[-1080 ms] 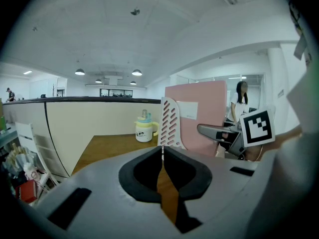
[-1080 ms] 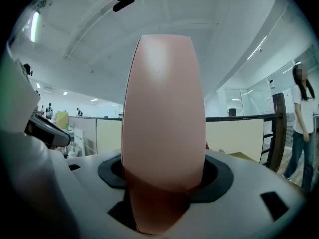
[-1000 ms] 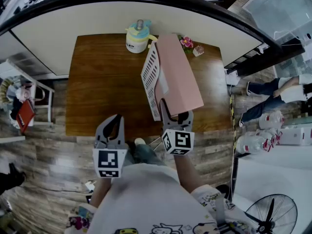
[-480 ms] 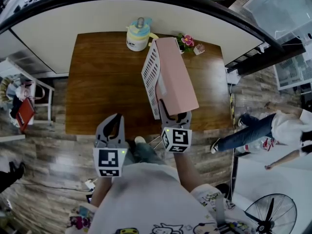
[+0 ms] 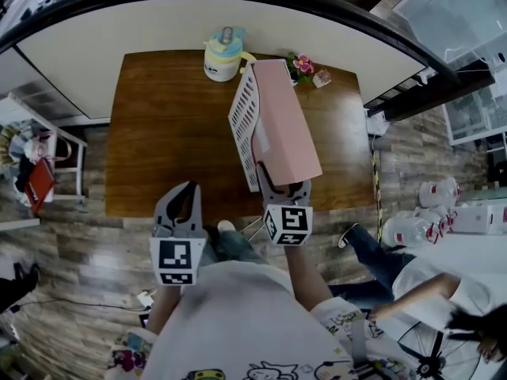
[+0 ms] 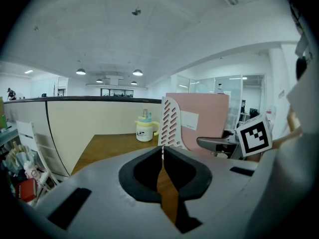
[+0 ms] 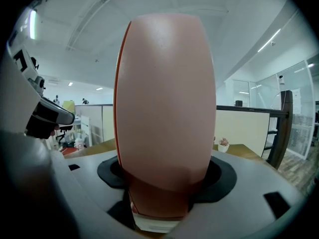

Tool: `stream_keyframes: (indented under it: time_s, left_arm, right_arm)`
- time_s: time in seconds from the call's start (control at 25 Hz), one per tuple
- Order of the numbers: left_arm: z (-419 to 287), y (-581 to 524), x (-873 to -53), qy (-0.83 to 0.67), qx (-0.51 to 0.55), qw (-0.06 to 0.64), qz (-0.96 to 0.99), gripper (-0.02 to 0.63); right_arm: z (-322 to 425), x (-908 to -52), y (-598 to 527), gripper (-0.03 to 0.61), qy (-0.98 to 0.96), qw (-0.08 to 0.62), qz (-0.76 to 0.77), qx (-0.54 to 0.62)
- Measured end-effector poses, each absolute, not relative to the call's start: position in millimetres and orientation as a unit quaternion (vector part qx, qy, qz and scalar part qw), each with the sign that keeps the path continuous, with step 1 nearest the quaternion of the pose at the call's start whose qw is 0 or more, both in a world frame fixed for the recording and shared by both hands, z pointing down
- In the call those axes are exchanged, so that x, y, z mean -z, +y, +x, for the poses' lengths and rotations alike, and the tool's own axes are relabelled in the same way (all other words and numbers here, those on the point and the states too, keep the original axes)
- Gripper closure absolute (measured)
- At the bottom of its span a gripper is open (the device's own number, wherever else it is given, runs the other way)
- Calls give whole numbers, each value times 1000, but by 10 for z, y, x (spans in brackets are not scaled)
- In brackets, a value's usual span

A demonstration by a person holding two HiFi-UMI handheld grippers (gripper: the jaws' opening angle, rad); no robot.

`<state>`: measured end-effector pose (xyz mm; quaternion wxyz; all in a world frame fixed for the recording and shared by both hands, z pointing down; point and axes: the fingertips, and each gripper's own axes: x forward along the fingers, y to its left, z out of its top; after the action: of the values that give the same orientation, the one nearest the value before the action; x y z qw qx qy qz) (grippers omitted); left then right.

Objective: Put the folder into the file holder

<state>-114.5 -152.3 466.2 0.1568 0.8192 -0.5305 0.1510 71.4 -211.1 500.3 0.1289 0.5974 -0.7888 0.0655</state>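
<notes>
Right tongs [image 5: 283, 188] are clamped on the near edge of the pink folder [image 5: 287, 121]. In the right gripper view the cover fills the space between the jaws. Left tongs [image 5: 177, 200] hang well to the left of the file holder [image 5: 244, 117], nearer the person, with their tips pressed together and nothing between them.

The file holder, a white slotted rack, stands on the desk [image 5: 158, 133]. The folder is held on edge just to the right of the holder's slotted wall and slants away from the person. From above it is hard to say whether the folder's far end already sits inside the holder or only lies alongside it; it looks at least partly lined up with the opening. A yellow jug [image 5: 223, 56] and a small flower pot [image 5: 303, 66] stand beyond the holder, near the desk's far edge.

The step in hand appears to be the insertion itself. The next move probably calls for keeping the folder parallel to the slotted wall and sliding it down until it rests in the holder. The grip should be released only then, and the light rack may need steadying with the free tongs.
</notes>
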Motion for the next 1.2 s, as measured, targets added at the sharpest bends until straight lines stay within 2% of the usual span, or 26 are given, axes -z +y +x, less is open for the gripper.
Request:
stream_keyframes:
  time_s: [0.44, 1.2]
  left_arm:
    - [-1163, -1558, -4538, -540, -140, 143, 818, 600]
    - [-998, -1299, -4289, -564, -124, 114, 809, 600]
  right_arm:
    - [788, -4919, -1974, 287, -797, 130, 585, -70]
    - [1021, -4542, -1425, 288, -837, 80, 528, -119]
